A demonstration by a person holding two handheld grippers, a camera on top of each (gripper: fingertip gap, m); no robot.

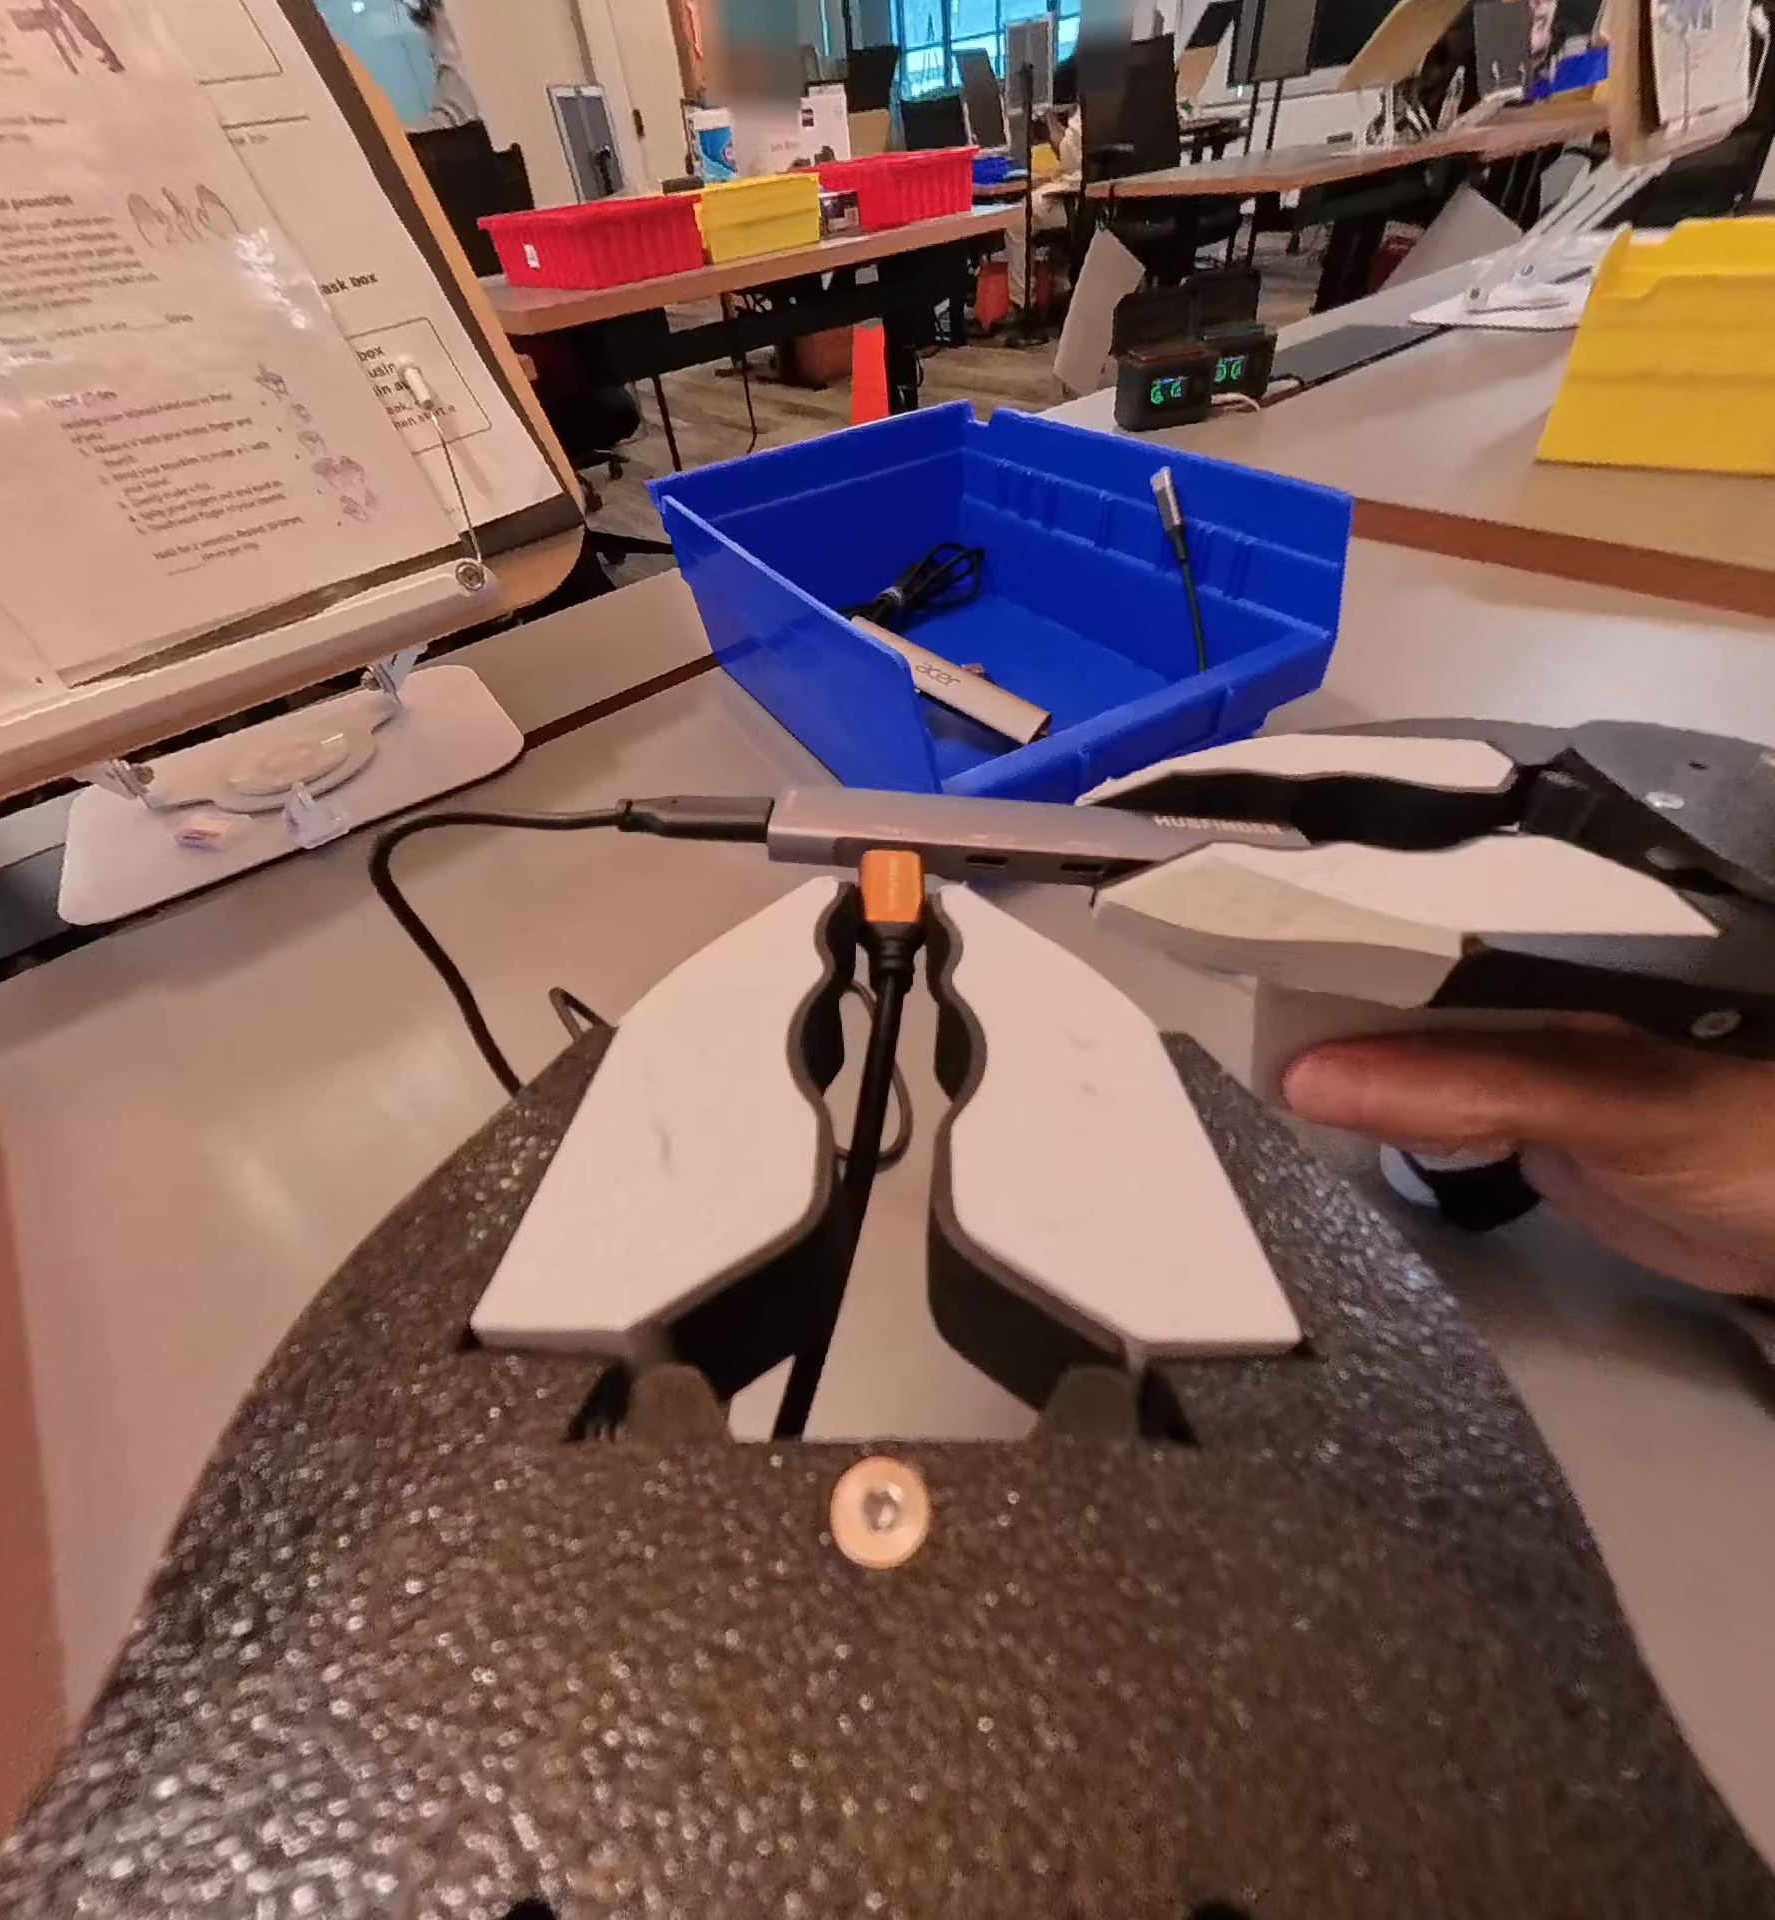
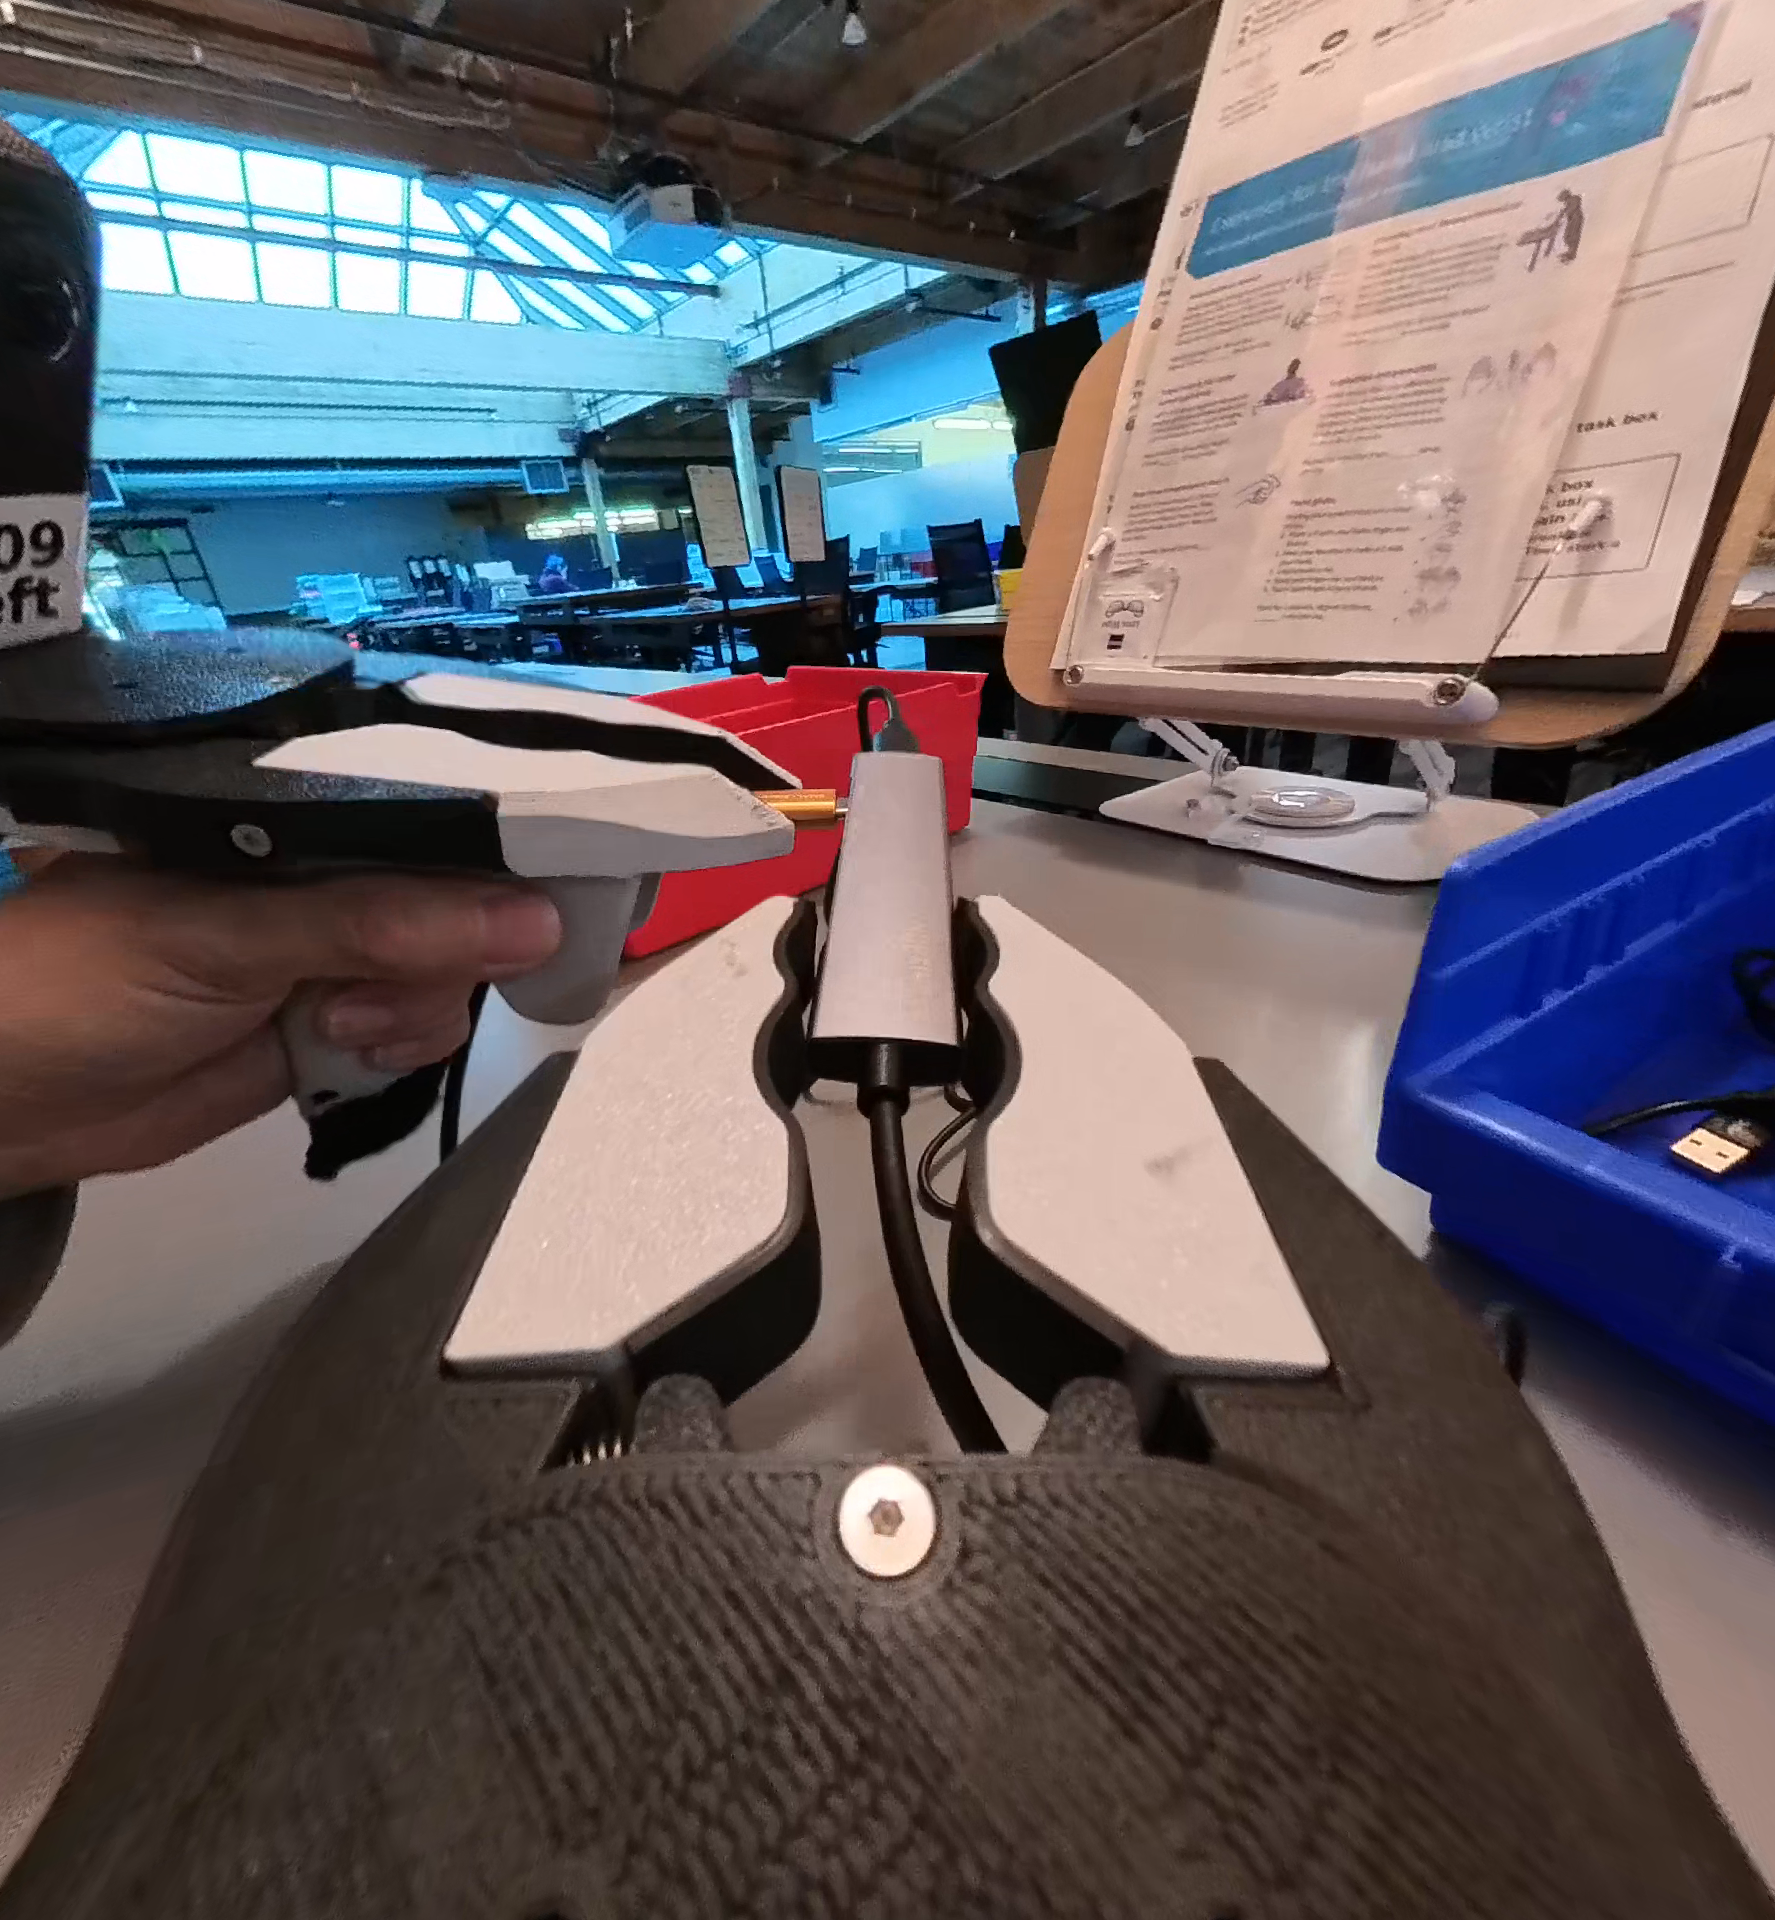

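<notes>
A slim grey USB hub point(image 1: 966, 831) is held level above the grey table. My right gripper point(image 2: 888, 914) is shut on the hub point(image 2: 888, 862), and the hub's black cord runs back between its fingers. In the left wrist view it point(image 1: 1091, 852) comes in from the right, with a hand on its grip. My left gripper point(image 1: 888, 904) is shut on an orange plug point(image 1: 891, 883) of a black cable, and the plug meets a port on the hub's side. In the right wrist view the left gripper point(image 2: 784, 805) enters from the left with the orange plug point(image 2: 805, 802) at the hub's side.
A blue bin point(image 1: 789, 623) behind the hub holds cables and a silver stick-shaped device. A document stand point(image 1: 239, 416) with printed sheets is at the left. A red bin point(image 2: 862, 717) sits beyond the hub, and a yellow bin point(image 1: 1693, 343) is at the far right. The tips of one gripper are about 4 centimeters away from the tips of the other.
</notes>
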